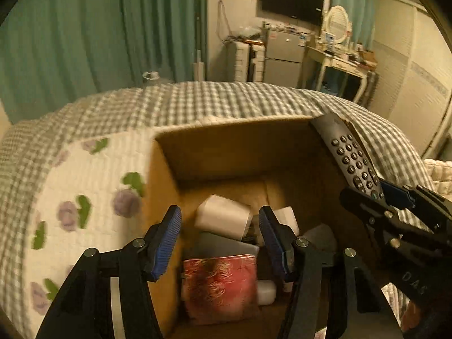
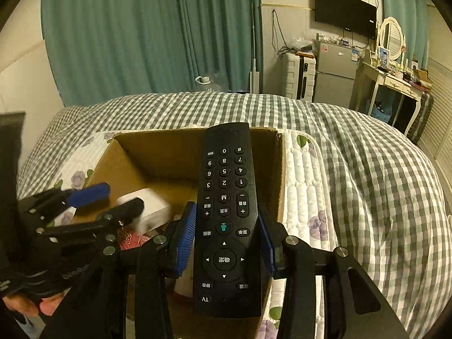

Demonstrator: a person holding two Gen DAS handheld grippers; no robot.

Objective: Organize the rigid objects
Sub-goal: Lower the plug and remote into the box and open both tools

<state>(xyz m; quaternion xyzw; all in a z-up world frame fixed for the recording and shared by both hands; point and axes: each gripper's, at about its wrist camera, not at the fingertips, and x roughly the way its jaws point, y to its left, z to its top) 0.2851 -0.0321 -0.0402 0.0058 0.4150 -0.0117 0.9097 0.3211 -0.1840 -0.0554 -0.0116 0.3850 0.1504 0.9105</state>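
An open cardboard box [image 1: 166, 175] sits on the bed; it also shows in the right wrist view [image 2: 158, 152]. Inside lie a white block [image 1: 223, 216], a red patterned packet [image 1: 220, 285], a grey flat item [image 1: 226, 247] and small white pieces. My left gripper [image 1: 220, 243] is open and empty, hovering over the box's near side; it appears at the left of the right wrist view [image 2: 106, 197]. My right gripper [image 2: 226, 243] is shut on a black remote control [image 2: 226, 217], held over the box's right wall; the remote shows in the left wrist view [image 1: 350, 155].
The bed carries a grey checked blanket [image 2: 367, 155] and a white floral quilted pad [image 1: 84, 192]. Teal curtains [image 2: 141, 34], a fridge [image 2: 336, 73], a wall TV [image 2: 344, 11] and a dressing table [image 2: 395, 82] stand beyond the bed.
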